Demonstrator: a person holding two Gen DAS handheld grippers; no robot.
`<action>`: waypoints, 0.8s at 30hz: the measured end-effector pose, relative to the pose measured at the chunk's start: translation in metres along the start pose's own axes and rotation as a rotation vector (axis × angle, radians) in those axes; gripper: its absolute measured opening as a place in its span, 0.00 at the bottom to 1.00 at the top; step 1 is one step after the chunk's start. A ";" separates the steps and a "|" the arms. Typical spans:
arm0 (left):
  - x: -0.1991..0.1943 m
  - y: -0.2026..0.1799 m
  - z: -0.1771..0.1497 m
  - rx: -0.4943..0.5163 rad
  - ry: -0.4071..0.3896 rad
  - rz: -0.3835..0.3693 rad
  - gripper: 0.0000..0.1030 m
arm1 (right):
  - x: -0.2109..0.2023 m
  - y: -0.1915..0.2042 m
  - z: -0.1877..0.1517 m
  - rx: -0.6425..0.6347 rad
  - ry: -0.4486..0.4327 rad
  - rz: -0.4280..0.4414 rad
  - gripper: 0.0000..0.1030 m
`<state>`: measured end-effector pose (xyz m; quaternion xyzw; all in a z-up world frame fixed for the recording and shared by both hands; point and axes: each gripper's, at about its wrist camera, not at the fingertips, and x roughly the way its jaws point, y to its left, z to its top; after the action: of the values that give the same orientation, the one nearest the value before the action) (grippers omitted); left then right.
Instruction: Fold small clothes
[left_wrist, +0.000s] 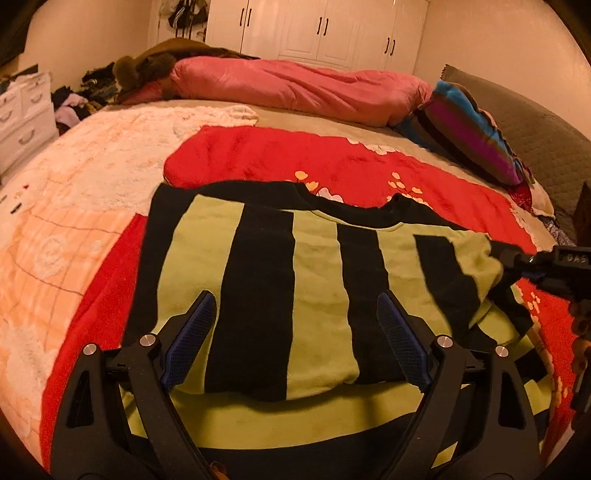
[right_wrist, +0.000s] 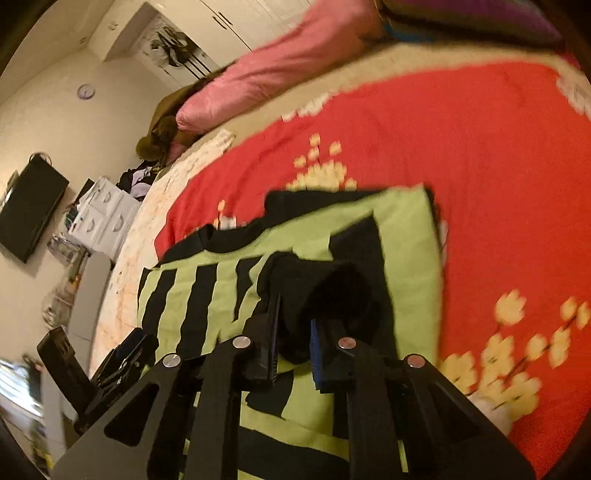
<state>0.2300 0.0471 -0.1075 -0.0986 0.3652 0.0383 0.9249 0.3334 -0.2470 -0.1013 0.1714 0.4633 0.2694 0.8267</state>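
Garment: green-and-black striped sweater (left_wrist: 317, 280) lies spread on the red floral blanket (left_wrist: 332, 162), near edge already doubled over on itself, black neckline on the side away from the cameras.

Left gripper: left gripper (left_wrist: 295, 332) hangs over the sweater's near half, blue pads (left_wrist: 192, 332) spread wide, nothing between them.

Right gripper: right gripper (right_wrist: 293, 347) sits at the sweater's right edge, clamped on a bunch of black fabric (right_wrist: 325, 295) that looks like a sleeve or cuff, lifted a bit off the body. That view is blurry, so I'd guess it's mid-swing.

Step in hand: looks like the sleeve side gets brought in over the sweater's body.

How I'd do it: carry the pinched fabric low and straight across toward the sweater's middle, keep the new crease parallel to the stripes, and let the free gripper press the body down so it doesn't drag along.

Watch out: fuzzy blanket grips fabric, so the lower layer could bunch.

Containers: white drawer unit (left_wrist: 26, 110) well off to the sweater's left, past the bed, drawers shut, contents can't be seen. White wardrobe (left_wrist: 321, 29) beyond the pink duvet (left_wrist: 295, 88), doors closed too.
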 end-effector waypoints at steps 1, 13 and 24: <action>0.003 0.000 0.000 -0.003 0.013 0.001 0.80 | -0.001 0.000 0.002 -0.005 -0.008 -0.006 0.13; 0.012 0.000 -0.007 0.008 0.071 0.019 0.82 | -0.006 -0.033 -0.010 0.117 -0.014 -0.102 0.42; 0.003 0.002 -0.006 0.011 0.074 0.046 0.83 | -0.028 0.036 -0.043 -0.170 -0.019 -0.095 0.58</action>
<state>0.2276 0.0480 -0.1141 -0.0866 0.4015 0.0540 0.9102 0.2744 -0.2338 -0.0847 0.0811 0.4385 0.2665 0.8545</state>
